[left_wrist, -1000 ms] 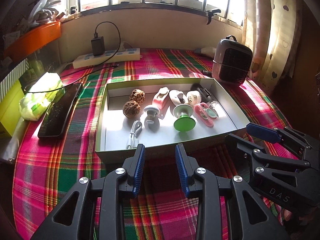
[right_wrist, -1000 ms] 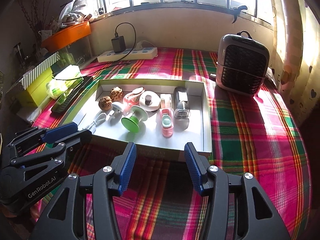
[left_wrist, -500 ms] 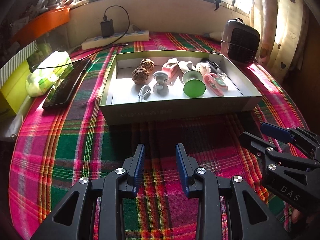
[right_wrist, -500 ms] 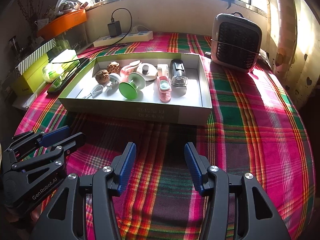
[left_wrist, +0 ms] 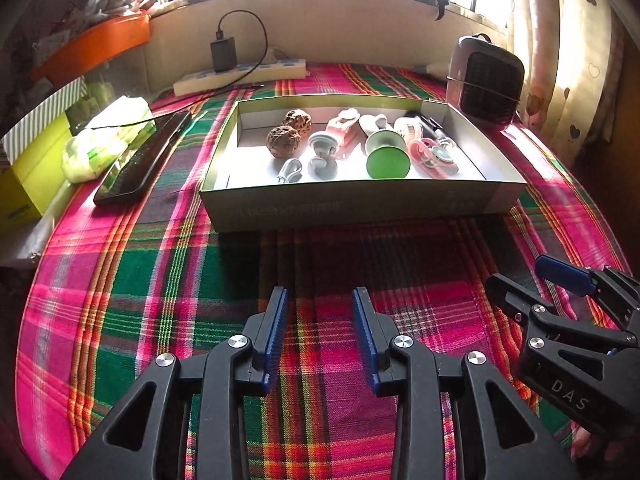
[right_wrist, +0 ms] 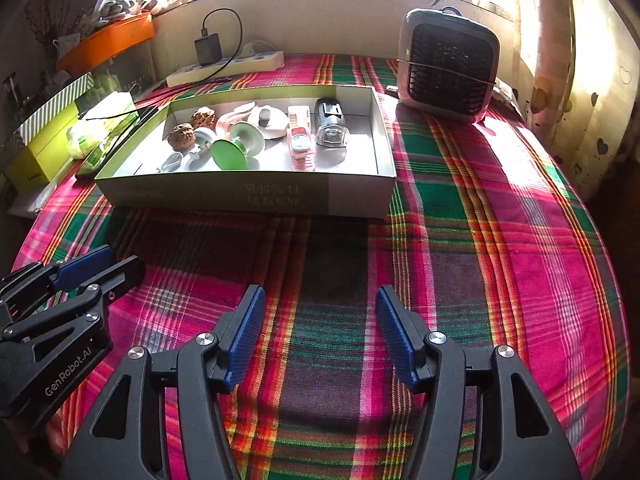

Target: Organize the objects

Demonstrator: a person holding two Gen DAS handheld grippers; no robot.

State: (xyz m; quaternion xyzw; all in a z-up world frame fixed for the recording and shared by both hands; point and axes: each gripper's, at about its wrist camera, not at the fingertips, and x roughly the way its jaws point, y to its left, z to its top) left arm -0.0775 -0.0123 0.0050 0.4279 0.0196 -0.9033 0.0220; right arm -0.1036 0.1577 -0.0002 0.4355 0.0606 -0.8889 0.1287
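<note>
**Box of small items on plaid surface, both grippers empty in front**

Shallow box (left_wrist: 356,204) sits mid-surface, open top, grey-green outer wall with faint print. Inside, all lying on the white floor: two walnuts (left_wrist: 283,142) touching each other at the far left; a white cable (left_wrist: 289,170) just in front of them near the front wall; a grey roller piece (left_wrist: 322,148) beside the walnuts; a pink-and-white clip (left_wrist: 342,128) behind it. Middle: green suction cup (left_wrist: 387,163), tipped on its side, green face toward the front. Right of it a pink flat gadget (right_wrist: 301,148) with a round window, then a black-and-clear gadget (right_wrist: 330,128) nearest the right wall. A white round piece (right_wrist: 269,118) lies behind the green cup.

Left gripper (left_wrist: 320,336): fingers released, gap between blue pads, nothing held, hovering over the cloth well short of the box. Right gripper (right_wrist: 320,334): fingers released wider, empty too, same distance back, to the right of the left one.

Around the box: plaid cloth (right_wrist: 480,240) covers the surface. Small heater (right_wrist: 450,66) at far right, apart from the box. Power strip (left_wrist: 240,78) with black charger (left_wrist: 223,54) plugged in along the back wall. Dark phone (left_wrist: 142,160) left of the box, tissue pack (left_wrist: 106,140) beside it, yellow-green box (left_wrist: 32,160) at the left edge.
</note>
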